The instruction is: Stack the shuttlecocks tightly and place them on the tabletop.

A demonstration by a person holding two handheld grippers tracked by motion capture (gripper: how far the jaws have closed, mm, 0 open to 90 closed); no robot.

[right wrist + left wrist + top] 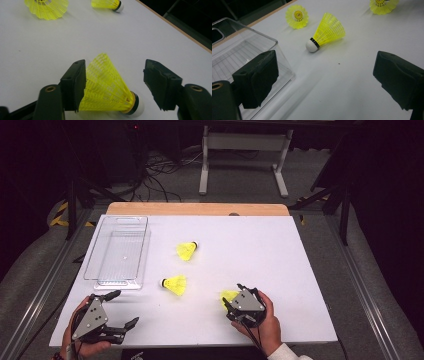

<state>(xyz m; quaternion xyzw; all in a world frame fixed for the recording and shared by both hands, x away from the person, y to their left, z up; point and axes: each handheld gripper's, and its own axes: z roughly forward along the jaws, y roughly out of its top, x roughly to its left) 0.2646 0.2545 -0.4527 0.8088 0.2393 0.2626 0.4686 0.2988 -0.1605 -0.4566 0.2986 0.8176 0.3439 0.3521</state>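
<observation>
The near shuttlecock (pixel 107 87) lies on its side on the white counter (pixel 280 260), between the jaws of the right hand-held gripper (pixel 115 85). Those jaws stand wide apart. In the right gripper view one jaw seems to touch the yellow skirt, though that may only be overlap; the other is clear of it. The cork end points toward the camera, the skirt away from it. In the high view this shuttlecock (pixel 227 296) shows as a yellow edge at the left of the right hand-held gripper (pixel 235 302), near the front edge of the counter, with a hand (pixel 265 320) wrapped round the gripper body.

A second shuttlecock (pixel 175 284) lies on its side near the middle of the counter, cork to the left. A third shuttlecock (pixel 187 250) lies farther back, cork to the right. Both are well apart from the grippers.

The left hand-held gripper (pixel 120 310) rests at the front left corner, jaws wide apart and holding nothing. Just beyond it sits a clear tray (pixel 92 262), along the left side of the counter. In the left gripper view the tray's (pixel 274 42) corner lies behind one jaw, and the second shuttlecock (pixel 325 32) lies ahead.
</observation>
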